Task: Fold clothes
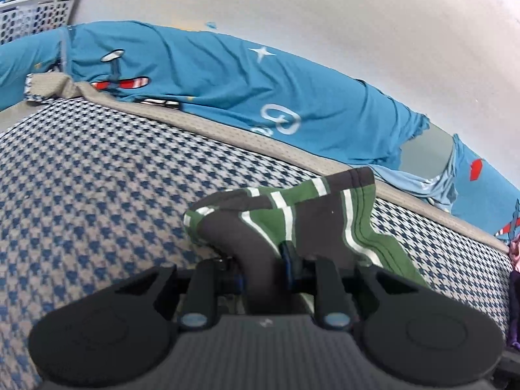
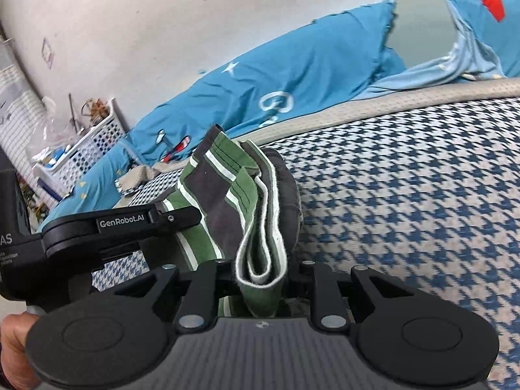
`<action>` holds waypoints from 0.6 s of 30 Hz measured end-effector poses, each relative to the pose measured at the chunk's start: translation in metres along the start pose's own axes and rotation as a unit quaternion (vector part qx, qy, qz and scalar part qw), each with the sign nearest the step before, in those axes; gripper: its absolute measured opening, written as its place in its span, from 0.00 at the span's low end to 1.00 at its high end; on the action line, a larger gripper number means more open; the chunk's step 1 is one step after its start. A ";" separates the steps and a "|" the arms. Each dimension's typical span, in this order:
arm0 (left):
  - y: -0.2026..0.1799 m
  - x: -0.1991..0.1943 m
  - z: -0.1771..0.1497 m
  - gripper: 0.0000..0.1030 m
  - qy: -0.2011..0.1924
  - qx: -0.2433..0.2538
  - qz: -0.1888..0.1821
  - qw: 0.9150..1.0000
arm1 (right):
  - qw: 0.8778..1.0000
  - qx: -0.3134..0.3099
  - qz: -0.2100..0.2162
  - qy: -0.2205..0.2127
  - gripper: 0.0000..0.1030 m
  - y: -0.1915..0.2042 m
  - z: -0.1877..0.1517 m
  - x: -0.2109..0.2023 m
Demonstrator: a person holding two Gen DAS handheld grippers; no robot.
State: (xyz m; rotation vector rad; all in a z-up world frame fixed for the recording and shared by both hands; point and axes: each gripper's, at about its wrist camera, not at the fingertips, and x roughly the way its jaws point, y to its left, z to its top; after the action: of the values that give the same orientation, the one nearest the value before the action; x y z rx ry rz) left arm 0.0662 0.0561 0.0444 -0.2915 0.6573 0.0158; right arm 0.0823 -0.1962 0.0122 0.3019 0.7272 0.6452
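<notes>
A green, dark grey and white striped garment (image 1: 292, 214) is bunched up above the houndstooth bed cover (image 1: 97, 195). My left gripper (image 1: 263, 273) is shut on a grey fold of it; the cloth hides the fingertips. In the right wrist view the same striped garment (image 2: 227, 195) stands up in layered folds, and my right gripper (image 2: 263, 279) is shut on its white-edged hem. The left gripper (image 2: 175, 219) reaches in from the left and grips the far side of the cloth. A person's hand (image 2: 13, 341) shows at the lower left.
A blue printed quilt (image 1: 227, 74) lies along the far side of the bed against a white wall. A white plastic basket (image 1: 35, 13) with clutter stands beyond the bed's corner. A pink and purple cloth (image 1: 515, 260) peeks in at the right edge.
</notes>
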 end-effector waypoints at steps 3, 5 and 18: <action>0.010 -0.008 0.002 0.18 -0.004 -0.004 0.009 1.000 | 1.000 -0.006 0.007 0.003 0.19 0.009 -0.002 0.005; 0.014 -0.011 0.004 0.18 -0.008 -0.005 0.014 1.000 | 1.000 -0.008 0.011 0.004 0.19 0.015 -0.003 0.008; 0.046 -0.031 0.009 0.18 -0.020 -0.018 0.037 0.999 | 0.999 -0.020 0.031 0.016 0.19 0.045 -0.009 0.026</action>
State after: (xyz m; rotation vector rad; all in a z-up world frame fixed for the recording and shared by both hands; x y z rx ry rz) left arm 0.0423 0.1050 0.0576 -0.2999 0.6292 0.1042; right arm 0.0711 -0.1450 0.0131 0.2786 0.7365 0.7237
